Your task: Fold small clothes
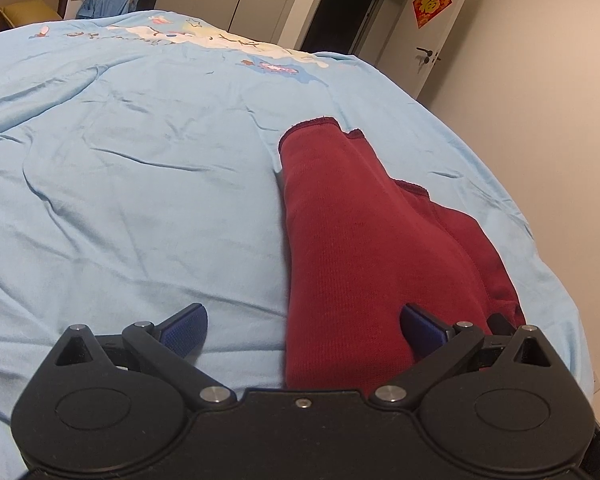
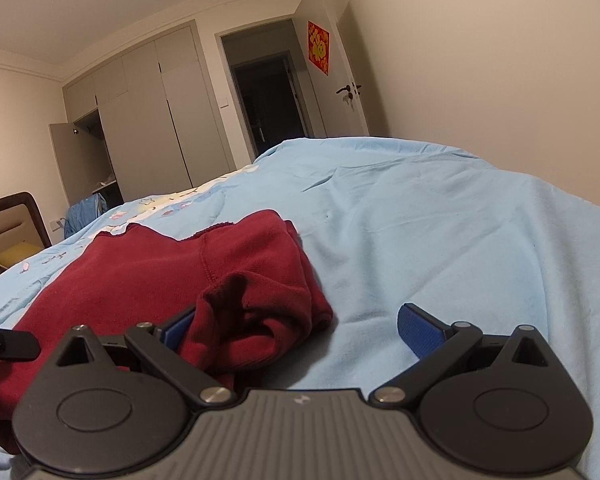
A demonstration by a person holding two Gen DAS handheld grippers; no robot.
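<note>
On one blue bed [image 1: 140, 160], one red garment [image 1: 340, 240], two grippers, left [image 1: 304, 330], right [image 2: 300, 330], jaws wide.

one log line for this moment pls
left gripper: open, straddling garment edge | right gripper: open, at bunched end | red garment: partly folded on blue bedsheet

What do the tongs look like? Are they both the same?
Nearly. The left tongs are all black, with blue ribbed pads and silver round pins. The right tongs match, but their middle plate is grey and ridged.
</note>
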